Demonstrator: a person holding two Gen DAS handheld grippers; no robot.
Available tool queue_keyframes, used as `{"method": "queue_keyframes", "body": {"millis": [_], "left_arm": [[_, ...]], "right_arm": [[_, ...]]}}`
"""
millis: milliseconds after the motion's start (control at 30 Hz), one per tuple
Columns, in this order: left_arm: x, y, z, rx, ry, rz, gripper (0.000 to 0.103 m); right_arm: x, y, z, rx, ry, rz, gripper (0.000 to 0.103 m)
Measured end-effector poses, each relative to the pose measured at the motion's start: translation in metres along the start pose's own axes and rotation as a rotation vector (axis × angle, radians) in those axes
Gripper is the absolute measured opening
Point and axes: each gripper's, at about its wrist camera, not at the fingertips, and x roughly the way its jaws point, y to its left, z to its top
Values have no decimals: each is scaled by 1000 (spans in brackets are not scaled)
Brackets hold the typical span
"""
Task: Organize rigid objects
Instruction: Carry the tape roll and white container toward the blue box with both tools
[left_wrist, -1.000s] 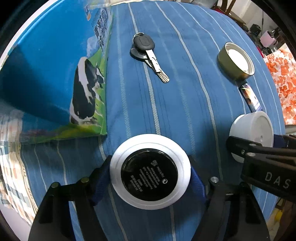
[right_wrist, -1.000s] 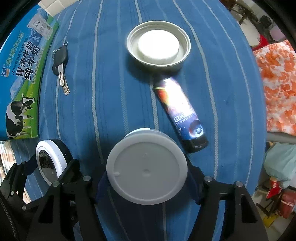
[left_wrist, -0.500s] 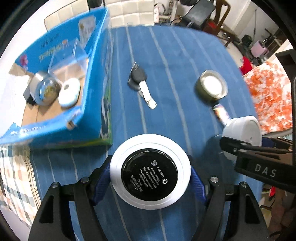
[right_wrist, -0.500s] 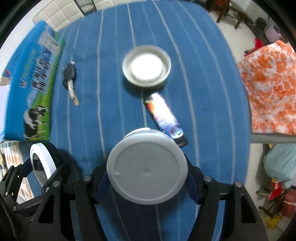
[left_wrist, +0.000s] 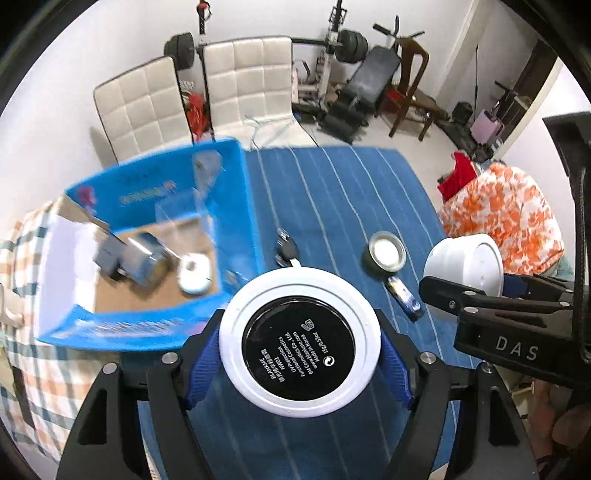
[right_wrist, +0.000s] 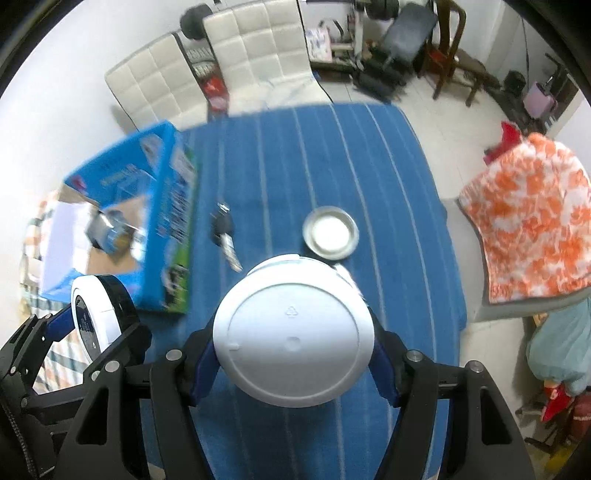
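Above blue tablecloth (left_wrist: 332, 192), left tongs (left_wrist: 300, 341) clamp compact (left_wrist: 300, 341); right tongs (right_wrist: 293, 341) clamp tub (right_wrist: 293, 341).

Both of my hands have lifted well up from the table (left_wrist: 332, 192), so the striped blue cloth now sits far below and looks much smaller than a second ago. The blue box (left_wrist: 229, 206) has gone from a side wall filling my left view to an open box I look down into, its contents blurred. The keys (right_wrist: 223, 232), the metal lid (right_wrist: 330, 232) and the small tube (left_wrist: 404, 297) have shrunk toward the middle. White chairs (left_wrist: 251, 77) and gym gear (left_wrist: 354, 88) have come into view beyond the table.
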Motion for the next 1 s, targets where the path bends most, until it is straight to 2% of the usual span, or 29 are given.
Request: {"method": "queue_keyframes", "body": {"millis": [267, 467, 600, 700, 867, 1000], "left_arm": [[-41, 91, 19, -71, -67, 55, 74], [-34, 177, 32, -147, -54, 117, 74], [-6, 228, 33, -200, 5, 124, 74], [20, 251, 31, -211, 67, 117, 74], [61, 266, 25, -205, 164, 101, 74], [86, 270, 18, -187, 219, 86, 74]], "right_arm": [[-15, 93, 32, -35, -54, 103, 70], [19, 173, 55, -85, -23, 162, 70], [61, 219, 61, -117, 41, 184, 70], [95, 238, 58, -127, 97, 193, 70], [150, 257, 50, -148, 188, 146, 70], [177, 263, 43, -167, 226, 114, 70]]}}
